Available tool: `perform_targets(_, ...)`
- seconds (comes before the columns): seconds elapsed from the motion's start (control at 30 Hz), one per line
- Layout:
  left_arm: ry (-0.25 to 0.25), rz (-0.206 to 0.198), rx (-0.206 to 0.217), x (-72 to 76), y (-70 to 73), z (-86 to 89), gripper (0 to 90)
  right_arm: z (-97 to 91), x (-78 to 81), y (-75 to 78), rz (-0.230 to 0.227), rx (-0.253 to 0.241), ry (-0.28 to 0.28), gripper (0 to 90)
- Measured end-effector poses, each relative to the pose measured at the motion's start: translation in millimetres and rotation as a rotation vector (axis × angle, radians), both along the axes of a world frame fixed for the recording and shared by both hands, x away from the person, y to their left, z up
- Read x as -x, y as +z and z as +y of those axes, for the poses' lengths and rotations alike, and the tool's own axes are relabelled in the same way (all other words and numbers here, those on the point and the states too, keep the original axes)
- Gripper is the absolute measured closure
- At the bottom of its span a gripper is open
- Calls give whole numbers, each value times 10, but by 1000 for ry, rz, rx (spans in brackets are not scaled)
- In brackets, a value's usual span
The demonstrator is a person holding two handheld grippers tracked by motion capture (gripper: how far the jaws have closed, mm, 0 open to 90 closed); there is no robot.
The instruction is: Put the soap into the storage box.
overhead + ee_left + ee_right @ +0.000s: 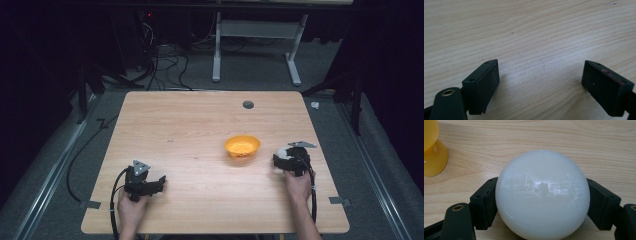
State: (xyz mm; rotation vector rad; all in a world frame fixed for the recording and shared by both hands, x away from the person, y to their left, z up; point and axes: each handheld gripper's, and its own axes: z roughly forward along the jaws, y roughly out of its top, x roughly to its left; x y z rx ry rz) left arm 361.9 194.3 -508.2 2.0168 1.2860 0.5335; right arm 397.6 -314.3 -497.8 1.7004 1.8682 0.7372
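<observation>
1. A smooth, milky-white round ball (542,195) is seen on the pale wooden table (190,130), at the right near side, just right of a small orange plastic bowl on a foot (242,146).
2. The right gripper (286,159) is placed around the ball. In the right gripper view both black pads lie against the ball's flanks at about its widest line, so the jaws are judged closed on it. The ball appears not yet lifted; its underside seems to rest on the wood.
3. The left gripper (156,184) is held low at the left near side, well apart from the ball. Its jaws stand wide apart with nothing between them; bare table is seen beyond.
4. Step in hand, as judged: the ball is being secured for transfer, probably into the bowl.
5. For a good grip, the pads should be kept level across the ball's middle. A hold above or below that line may squeeze the slick ball out.
6. The lift should be made straight up before any sideways travel, so the bowl's rim is cleared and the light bowl is not knocked.
</observation>
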Motion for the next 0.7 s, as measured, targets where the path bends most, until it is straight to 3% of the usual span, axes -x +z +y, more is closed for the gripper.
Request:
perform_targets(0.43, 0, 0, 0, 0, 0, 0, 151, -34, 25, 39, -10, -30, -18, 231)
perform_targets(0.7, 0, 0, 0, 0, 0, -1, 151, -49, 65, 108, -40, -37, -13, 231)
